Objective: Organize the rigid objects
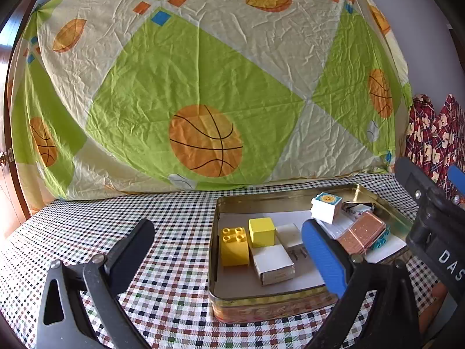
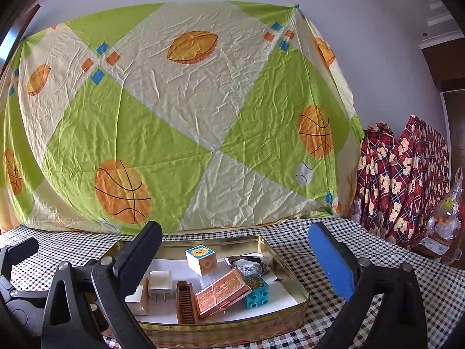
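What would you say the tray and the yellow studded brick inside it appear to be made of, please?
Tray: probably tin-plated metal; its gold inner wall gleams and reflects, and the outside is printed.
Yellow studded brick: most likely moulded plastic, smooth and uniformly coloured, with four round studs on top.

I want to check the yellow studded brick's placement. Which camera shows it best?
The left wrist view: the yellow studded brick stands unobstructed in the tin's near-left corner. In the right wrist view, a black finger covers that corner, hiding it.
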### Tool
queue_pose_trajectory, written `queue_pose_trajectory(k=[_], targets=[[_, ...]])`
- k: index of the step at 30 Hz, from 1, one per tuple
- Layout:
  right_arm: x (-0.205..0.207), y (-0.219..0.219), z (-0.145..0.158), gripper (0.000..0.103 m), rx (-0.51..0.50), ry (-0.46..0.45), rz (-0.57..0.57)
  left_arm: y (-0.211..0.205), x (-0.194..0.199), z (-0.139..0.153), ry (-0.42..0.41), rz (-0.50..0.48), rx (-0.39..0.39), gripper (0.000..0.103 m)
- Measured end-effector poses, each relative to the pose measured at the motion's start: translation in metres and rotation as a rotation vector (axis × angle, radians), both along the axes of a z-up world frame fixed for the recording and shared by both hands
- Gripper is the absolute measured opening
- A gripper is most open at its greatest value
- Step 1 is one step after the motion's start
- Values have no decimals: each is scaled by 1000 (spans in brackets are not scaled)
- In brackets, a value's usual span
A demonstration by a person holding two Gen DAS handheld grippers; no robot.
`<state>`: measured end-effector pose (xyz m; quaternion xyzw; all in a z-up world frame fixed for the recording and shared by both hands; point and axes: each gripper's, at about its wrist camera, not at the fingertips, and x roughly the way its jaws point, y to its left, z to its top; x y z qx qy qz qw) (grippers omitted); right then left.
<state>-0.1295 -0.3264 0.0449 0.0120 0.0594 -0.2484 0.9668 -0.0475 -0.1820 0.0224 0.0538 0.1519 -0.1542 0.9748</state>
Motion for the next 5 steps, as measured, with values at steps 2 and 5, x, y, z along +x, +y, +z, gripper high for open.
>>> queue_pose_trajectory(k=[2, 5], targets=[[0, 0, 0, 102, 5, 3, -3, -1, 1, 0, 3, 1, -2, 103], [0, 0, 0, 102, 7, 6, -6, -3, 1, -1, 5, 9, 7, 103]])
